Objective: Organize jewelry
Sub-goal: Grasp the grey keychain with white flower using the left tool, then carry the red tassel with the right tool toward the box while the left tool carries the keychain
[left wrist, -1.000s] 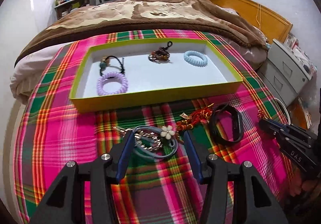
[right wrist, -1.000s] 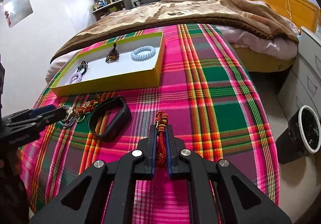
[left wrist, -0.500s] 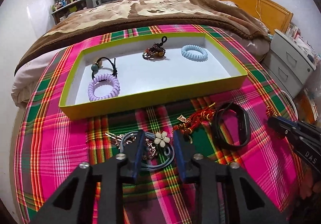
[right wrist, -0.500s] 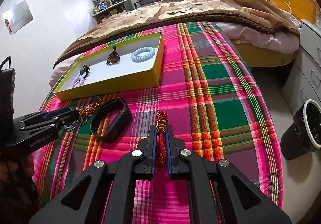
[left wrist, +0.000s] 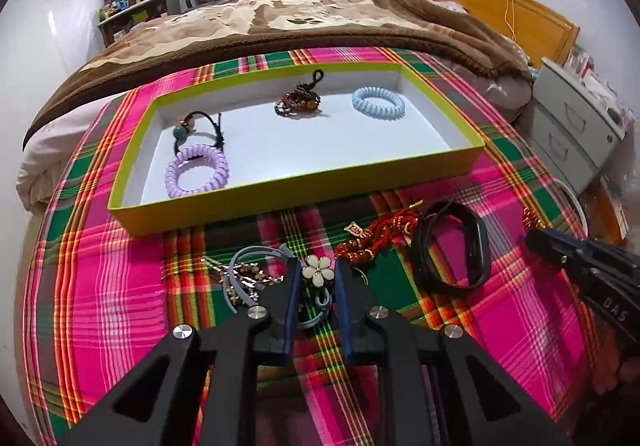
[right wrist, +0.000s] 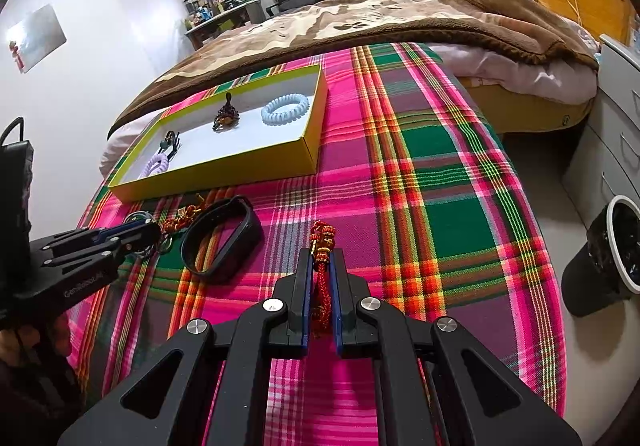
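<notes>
On the left, my left gripper (left wrist: 316, 276) sits low over the plaid cloth (left wrist: 100, 286) with its fingers narrowed around the white flower charm (left wrist: 318, 273) on the grey-blue cord loops (left wrist: 256, 258), because that charm looks like the firmest thing to pinch in that tangle; I cannot tell whether the pads bite yet. Ahead, the yellow-green tray (left wrist: 304, 198) holds four pieces spaced apart, leaving its middle free for more. On the right, my right gripper (right wrist: 322, 278) is clamped on the red knotted cord charm (right wrist: 323, 246), its end poking past my fingertips above the cloth, ready to carry over.
</notes>
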`<state>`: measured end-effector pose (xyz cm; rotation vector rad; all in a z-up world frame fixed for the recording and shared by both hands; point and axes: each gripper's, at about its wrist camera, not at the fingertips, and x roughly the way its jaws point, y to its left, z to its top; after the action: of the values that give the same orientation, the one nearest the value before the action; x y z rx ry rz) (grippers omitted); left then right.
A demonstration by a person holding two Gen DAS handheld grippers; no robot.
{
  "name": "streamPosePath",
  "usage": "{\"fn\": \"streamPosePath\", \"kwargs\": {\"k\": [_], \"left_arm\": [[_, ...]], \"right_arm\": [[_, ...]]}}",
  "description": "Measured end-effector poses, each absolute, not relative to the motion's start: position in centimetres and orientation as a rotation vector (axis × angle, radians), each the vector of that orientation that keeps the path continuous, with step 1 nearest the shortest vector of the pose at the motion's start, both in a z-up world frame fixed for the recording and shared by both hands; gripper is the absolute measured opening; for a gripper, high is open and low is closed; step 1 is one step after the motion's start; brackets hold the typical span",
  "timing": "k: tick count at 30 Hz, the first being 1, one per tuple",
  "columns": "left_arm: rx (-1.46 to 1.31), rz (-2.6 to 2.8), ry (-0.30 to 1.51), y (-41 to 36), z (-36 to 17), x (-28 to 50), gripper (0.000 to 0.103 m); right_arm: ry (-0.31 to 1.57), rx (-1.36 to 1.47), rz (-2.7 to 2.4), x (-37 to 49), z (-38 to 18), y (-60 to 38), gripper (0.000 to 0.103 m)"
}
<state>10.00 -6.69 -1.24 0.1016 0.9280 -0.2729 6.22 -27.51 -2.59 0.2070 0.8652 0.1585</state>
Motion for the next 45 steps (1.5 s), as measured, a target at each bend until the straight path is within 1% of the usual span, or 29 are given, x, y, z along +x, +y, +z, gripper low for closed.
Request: {"fn": "streamPosePath", "kwargs": {"k": [10, 23, 27, 33, 37, 45], "left_arm": [[0.063, -0.276, 0.889, -5.4, 0.4, 8.9, 0.018], [0.043, -0.262, 0.832, -3.3, 3.1, 9.2, 0.018], [0.016, -0.282, 0.827, -2.7, 3.8, 10.3, 0.018], [0.005, -0.289, 0.819, -2.1, 4.6, 13.0, 0.018], [-0.015, -0.307, 0.826, -2.0, 4.6, 15.1, 0.018], [-0.034, -0.306, 0.869, -2.4, 2.8, 19.4, 0.018]], "right_arm": [[0.845, 0.185, 0.157, 6.0, -1.9, -27.1, 0.008], [0.756, 0.133, 0.188, 6.3, 2.1, -25.3, 0.008], [0.733, 0.113, 0.208, 7.5, 3.3, -24.3, 0.008], [0.741, 0.095, 0.236, 10.7, 3.8, -23.0, 0.008], [0.765, 0.073, 0.24, 12.6, 3.4, -22.5, 0.008], [0.829, 0.035, 0.252, 16.5, 1.5, -21.2, 0.008]]}}
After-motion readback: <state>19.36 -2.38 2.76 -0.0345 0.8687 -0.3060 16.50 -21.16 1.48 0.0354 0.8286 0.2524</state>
